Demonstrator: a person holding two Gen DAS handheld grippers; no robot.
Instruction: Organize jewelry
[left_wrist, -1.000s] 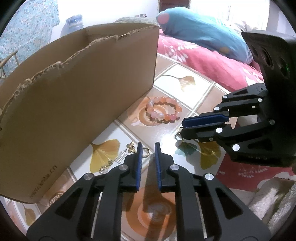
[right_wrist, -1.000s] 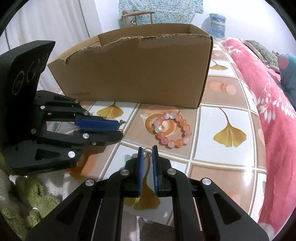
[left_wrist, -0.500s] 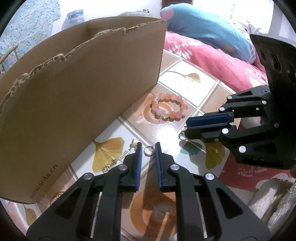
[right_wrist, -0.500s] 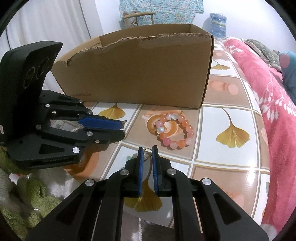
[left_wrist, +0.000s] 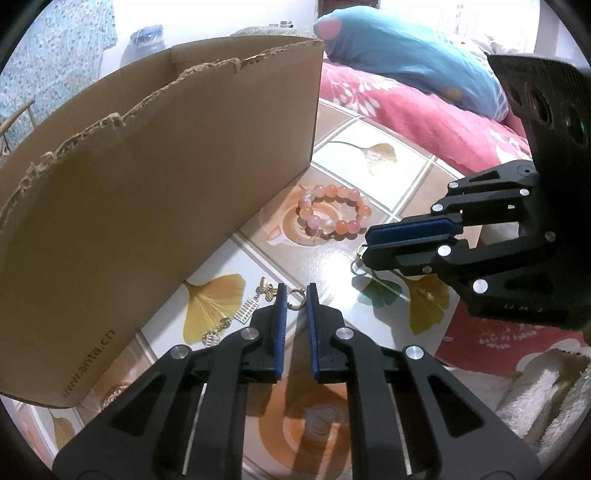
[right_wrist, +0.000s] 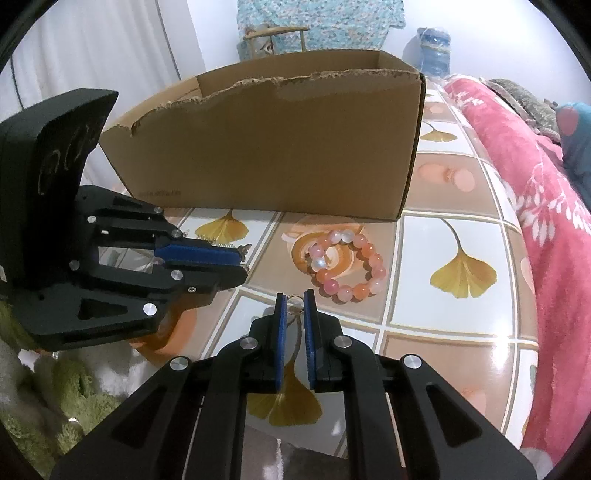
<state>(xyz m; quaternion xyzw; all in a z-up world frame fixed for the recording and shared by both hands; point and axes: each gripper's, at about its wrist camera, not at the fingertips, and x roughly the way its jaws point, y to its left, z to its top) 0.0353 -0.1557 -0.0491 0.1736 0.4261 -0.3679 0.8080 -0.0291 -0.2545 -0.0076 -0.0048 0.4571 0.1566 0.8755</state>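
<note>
A pink and orange bead bracelet (left_wrist: 331, 215) lies on the tiled tabletop near the corner of a cardboard box (left_wrist: 155, 177); it also shows in the right wrist view (right_wrist: 347, 264). My left gripper (left_wrist: 294, 295) is shut on a small gold ring earring (left_wrist: 294, 298) held between its tips. Gold charms (left_wrist: 255, 302) lie on the table just left of it. My right gripper (right_wrist: 294, 300) is shut on a gold ring (right_wrist: 294, 302) with a thin wire; it shows from the side in the left wrist view (left_wrist: 364, 254).
The open box (right_wrist: 273, 155) stands behind the jewelry. A red floral blanket (right_wrist: 535, 206) and a blue pillow (left_wrist: 406, 55) lie to the right. A green and white towel (right_wrist: 44, 387) lies at the table's near edge.
Both grippers have risen slightly and drawn back from the table, each still holding its gold ring. The box and bracelet have not moved.
</note>
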